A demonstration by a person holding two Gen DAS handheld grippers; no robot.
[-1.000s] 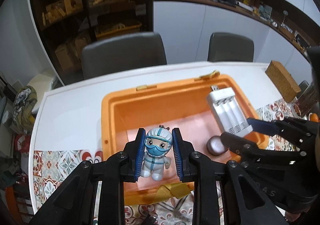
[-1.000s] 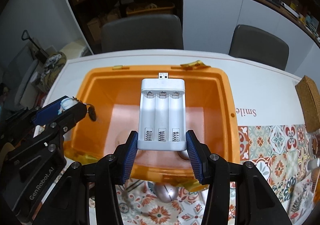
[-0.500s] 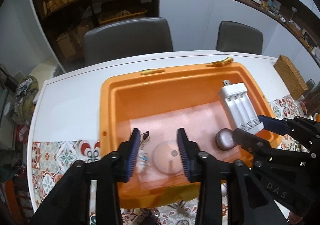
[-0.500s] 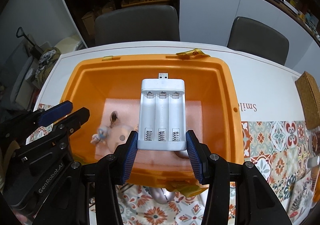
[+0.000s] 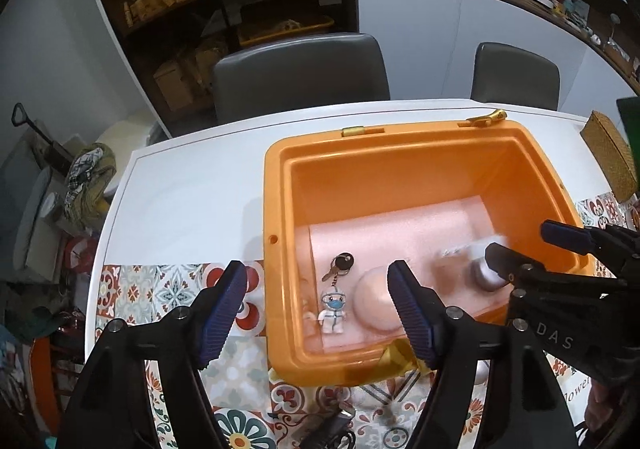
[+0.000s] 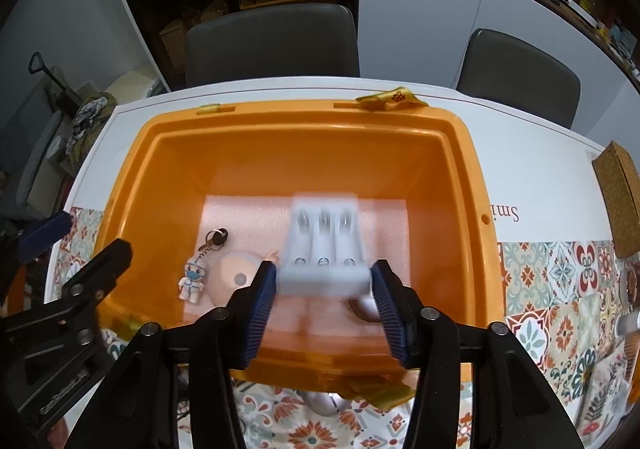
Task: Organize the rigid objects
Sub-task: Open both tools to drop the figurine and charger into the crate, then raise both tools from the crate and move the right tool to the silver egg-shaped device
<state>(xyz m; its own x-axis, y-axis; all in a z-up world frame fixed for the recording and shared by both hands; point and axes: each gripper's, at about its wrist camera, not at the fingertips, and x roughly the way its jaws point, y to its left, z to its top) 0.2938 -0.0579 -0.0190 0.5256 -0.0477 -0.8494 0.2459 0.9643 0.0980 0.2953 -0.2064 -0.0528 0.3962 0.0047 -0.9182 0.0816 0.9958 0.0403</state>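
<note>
Right tongs (image 6: pixel 324 301) spread, blurred charger (image 6: pixel 323 249) loose between them, long axis pointing into the bin (image 6: pixel 468 153); left tongs (image 5: pixel 316 301) wide, empty.

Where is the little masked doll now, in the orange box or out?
In. The masked doll keychain lies on the pink foam floor of the orange box, beside its key, with nothing gripping it.

Two grey chairs (image 6: pixel 272 43) stand behind the white table (image 5: pixel 192 193); a woven box (image 6: pixel 620 205) sits right.

Bin (image 6: pixel 476 185) on table (image 6: pixel 532 153), figurine keychain (image 6: pixel 193 281) inside at left, battery charger (image 6: pixel 324 245) right of it
</note>
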